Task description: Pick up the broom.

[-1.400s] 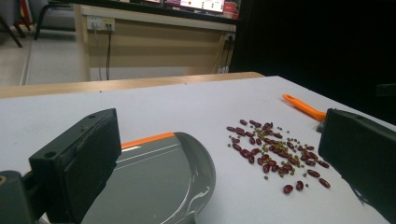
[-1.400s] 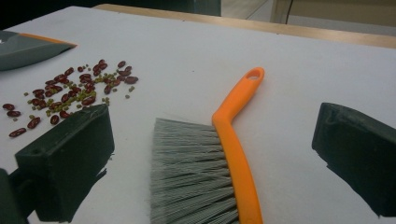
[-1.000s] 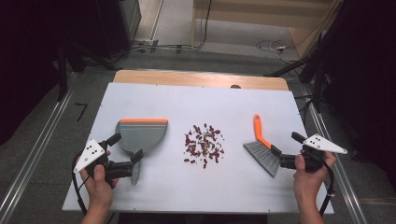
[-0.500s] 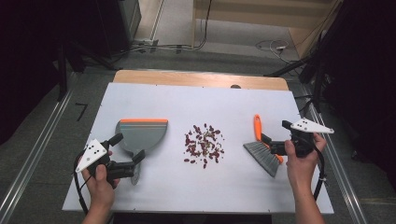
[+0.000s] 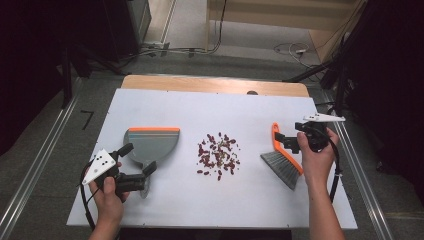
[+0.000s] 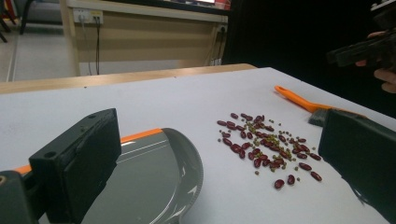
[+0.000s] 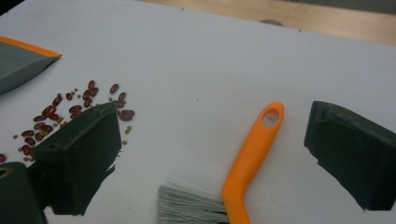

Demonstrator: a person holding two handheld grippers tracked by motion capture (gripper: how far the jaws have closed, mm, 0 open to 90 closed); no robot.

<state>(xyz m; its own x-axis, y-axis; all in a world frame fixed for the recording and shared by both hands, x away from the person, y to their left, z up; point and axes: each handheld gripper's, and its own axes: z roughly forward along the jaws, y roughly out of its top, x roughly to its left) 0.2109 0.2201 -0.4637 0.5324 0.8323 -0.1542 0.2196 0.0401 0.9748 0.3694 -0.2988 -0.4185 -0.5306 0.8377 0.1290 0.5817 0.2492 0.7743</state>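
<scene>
On the white counter [image 5: 210, 105] a scatter of dark red beans mixed with small green ones [image 5: 218, 156] lies in the middle. To its left rests a grey plastic dustpan with an orange front edge [image 5: 150, 145], its handle pointing toward the person. To the right of the beans lies a small hand brush with an orange plastic handle and grey bristles [image 5: 282, 160], bristles toward the person and the handle with its hanging hole pointing away.

The left gripper [image 5: 137, 165] sits low at the near end of the dustpan; its jaws stand released, one on each side of the pan's handle end, and in the left gripper view the pan's grey bowl [image 6: 154, 182] lies between them with no pad pressing on it.

The right gripper [image 5: 280, 142] hovers over the brush handle. Its jaws stand wide and have just been closing a little; in the right gripper view the orange handle [image 7: 254, 154] lies between them, untouched by either one.
</scene>
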